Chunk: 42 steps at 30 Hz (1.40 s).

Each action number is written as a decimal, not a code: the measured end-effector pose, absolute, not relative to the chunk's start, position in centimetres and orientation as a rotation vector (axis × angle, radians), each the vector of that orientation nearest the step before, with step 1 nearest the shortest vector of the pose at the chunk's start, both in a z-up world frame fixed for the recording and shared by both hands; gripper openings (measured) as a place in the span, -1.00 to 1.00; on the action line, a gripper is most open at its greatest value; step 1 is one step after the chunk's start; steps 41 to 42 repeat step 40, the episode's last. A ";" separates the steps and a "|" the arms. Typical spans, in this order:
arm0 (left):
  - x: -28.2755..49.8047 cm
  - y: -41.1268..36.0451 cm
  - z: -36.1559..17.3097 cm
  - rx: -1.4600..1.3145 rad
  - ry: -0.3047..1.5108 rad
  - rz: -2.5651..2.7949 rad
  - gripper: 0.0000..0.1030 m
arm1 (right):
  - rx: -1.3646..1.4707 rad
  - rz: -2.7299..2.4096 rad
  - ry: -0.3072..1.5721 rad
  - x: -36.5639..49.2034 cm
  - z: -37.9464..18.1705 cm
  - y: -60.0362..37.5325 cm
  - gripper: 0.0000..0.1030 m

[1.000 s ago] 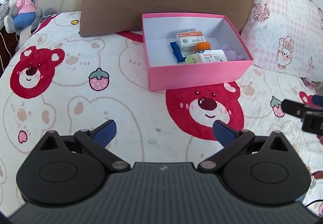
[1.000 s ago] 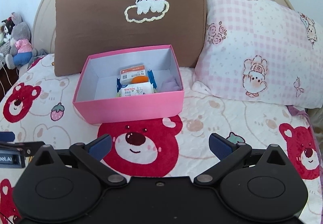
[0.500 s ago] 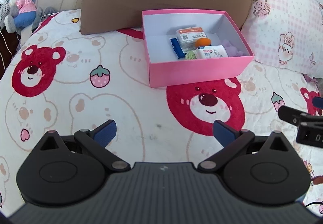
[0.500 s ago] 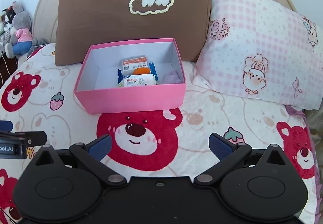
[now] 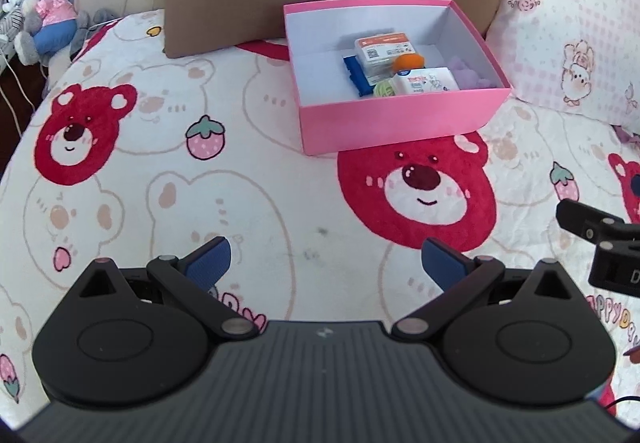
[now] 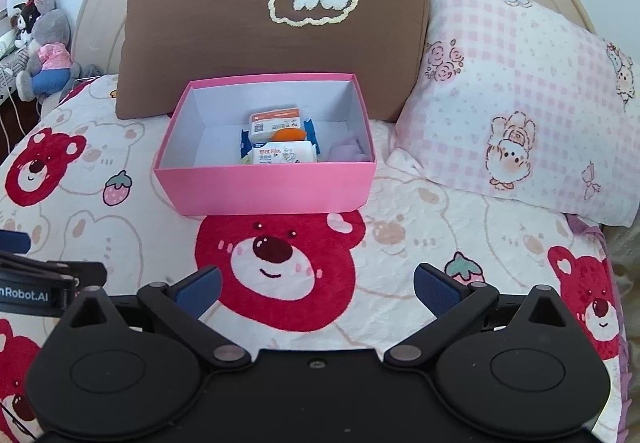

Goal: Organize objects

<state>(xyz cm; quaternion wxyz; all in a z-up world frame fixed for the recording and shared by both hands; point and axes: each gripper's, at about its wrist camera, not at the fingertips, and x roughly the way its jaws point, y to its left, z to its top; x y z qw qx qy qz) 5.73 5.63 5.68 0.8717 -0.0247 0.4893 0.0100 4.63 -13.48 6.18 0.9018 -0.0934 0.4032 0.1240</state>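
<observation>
Bed w/ bear blanket [image 6: 400,243]: pink box [image 6: 264,187] sits by the pillows, packets [image 6: 280,153] etc. already inside. Left gripper [image 5: 326,267] & right gripper [image 6: 316,289] both spread, empty, well short of box. Nothing loose in view, so sorting looks abt done.

Both hand-held grippers — backing away (slightly).

Bright, even daylight fills both views, shadows soft and faint. Strong fisheye bending curves the edges, with dark vignetted corners. Focus stays sharp ahead of each gripper; the near black housing looks slightly soft.
</observation>
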 end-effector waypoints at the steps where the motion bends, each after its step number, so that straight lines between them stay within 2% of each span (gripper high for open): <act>1: 5.7 5.5 5.7 -0.045 1.023 0.027 1.00 | -0.201 0.256 0.838 4.6 6.1 -13.4 1.00; 42: 5.6 5.6 5.1 0.001 1.056 0.032 1.00 | -0.137 0.246 0.866 4.3 6.9 -14.1 1.00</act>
